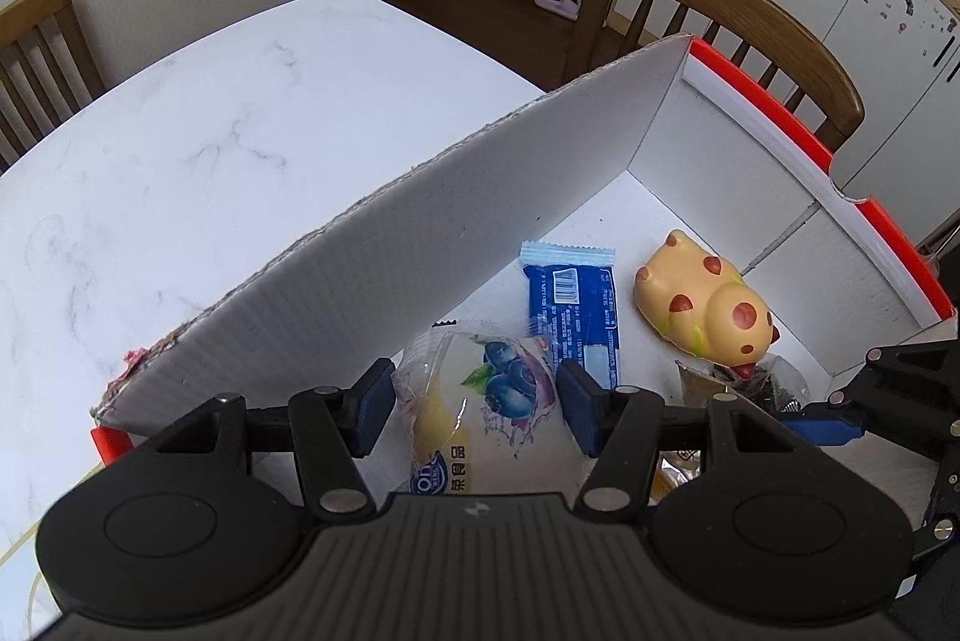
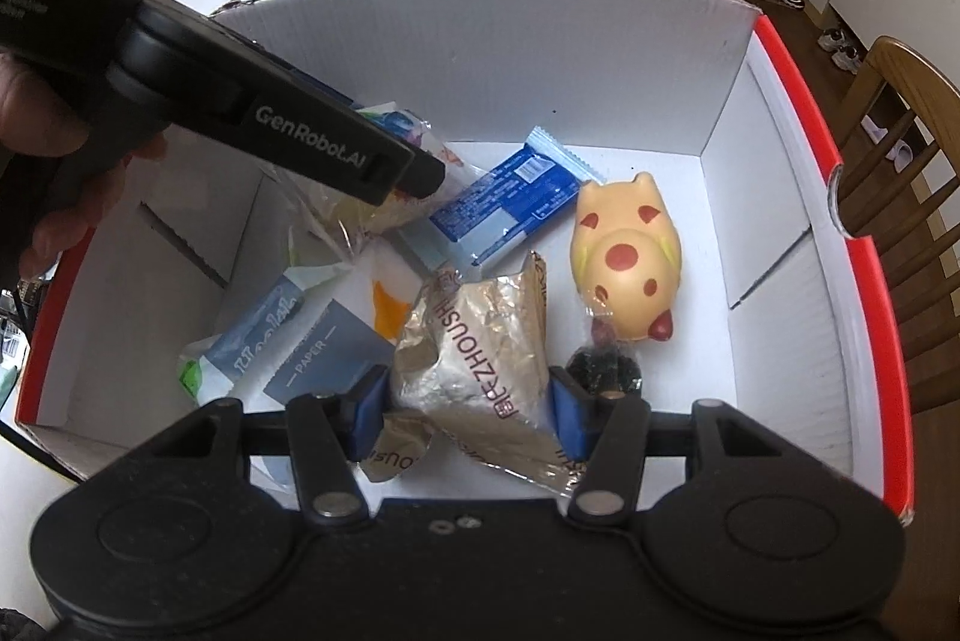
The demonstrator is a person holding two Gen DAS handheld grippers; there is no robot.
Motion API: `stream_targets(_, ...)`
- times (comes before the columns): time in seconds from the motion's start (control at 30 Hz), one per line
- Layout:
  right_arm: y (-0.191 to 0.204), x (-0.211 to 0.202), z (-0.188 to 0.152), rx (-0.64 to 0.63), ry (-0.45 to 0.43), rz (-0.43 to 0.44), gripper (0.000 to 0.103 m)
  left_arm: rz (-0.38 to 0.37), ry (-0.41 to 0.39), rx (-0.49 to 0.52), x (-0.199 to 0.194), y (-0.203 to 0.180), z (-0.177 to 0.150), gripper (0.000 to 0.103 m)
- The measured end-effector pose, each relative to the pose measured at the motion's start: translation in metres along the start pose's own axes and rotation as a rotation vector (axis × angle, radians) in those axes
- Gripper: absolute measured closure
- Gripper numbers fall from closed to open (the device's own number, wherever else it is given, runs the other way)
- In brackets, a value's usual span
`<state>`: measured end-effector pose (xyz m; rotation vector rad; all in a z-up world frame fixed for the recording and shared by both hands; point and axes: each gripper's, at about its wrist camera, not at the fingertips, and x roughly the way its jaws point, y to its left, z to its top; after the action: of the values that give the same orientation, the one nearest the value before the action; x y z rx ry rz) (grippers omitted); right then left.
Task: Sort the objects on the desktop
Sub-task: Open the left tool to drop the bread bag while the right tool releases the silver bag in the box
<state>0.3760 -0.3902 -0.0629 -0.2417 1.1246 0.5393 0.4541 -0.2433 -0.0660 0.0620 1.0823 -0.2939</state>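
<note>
Both grippers are inside a white cardboard box with a red rim (image 2: 798,101), also in the left wrist view (image 1: 420,245). My left gripper (image 1: 477,407) is shut on a clear blueberry snack packet (image 1: 486,401); its black body (image 2: 270,119) shows in the right wrist view. My right gripper (image 2: 468,410) is shut on a silver-gold foil packet (image 2: 480,347); its blue fingertip (image 1: 822,428) shows at the right of the left wrist view. In the box lie a blue wrapper (image 2: 510,200) (image 1: 573,311) and a yellow spotted squishy toy (image 2: 627,260) (image 1: 702,305).
A tissue pack marked PAPER (image 2: 300,347) and a small dark wrapped item (image 2: 603,368) also lie in the box. The box stands on a white marble table (image 1: 180,161). Wooden chairs (image 1: 720,17) stand around it.
</note>
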Motion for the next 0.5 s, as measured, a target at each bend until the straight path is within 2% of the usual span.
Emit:
stream_targets(0.1, 0.0, 0.0, 0.0, -0.004, 0.004, -0.006, 0.046, 0.015, -0.002, 0.004, 0.0, -0.002, 0.0, 0.042)
stream_targets(0.2, -0.001, -0.003, -0.001, 0.002, -0.009, -0.01, 0.039, 0.026, -0.006, 0.004, -0.003, -0.003, 0.0, 0.034)
stream_targets(0.33, -0.003, -0.008, -0.001, 0.01, -0.022, -0.006, 0.039, 0.019, -0.021, 0.0, -0.009, -0.003, 0.0, 0.029)
stream_targets(0.5, -0.004, -0.018, 0.0, 0.007, -0.044, -0.004, 0.038, 0.024, -0.035, -0.007, -0.017, -0.005, 0.0, 0.028)
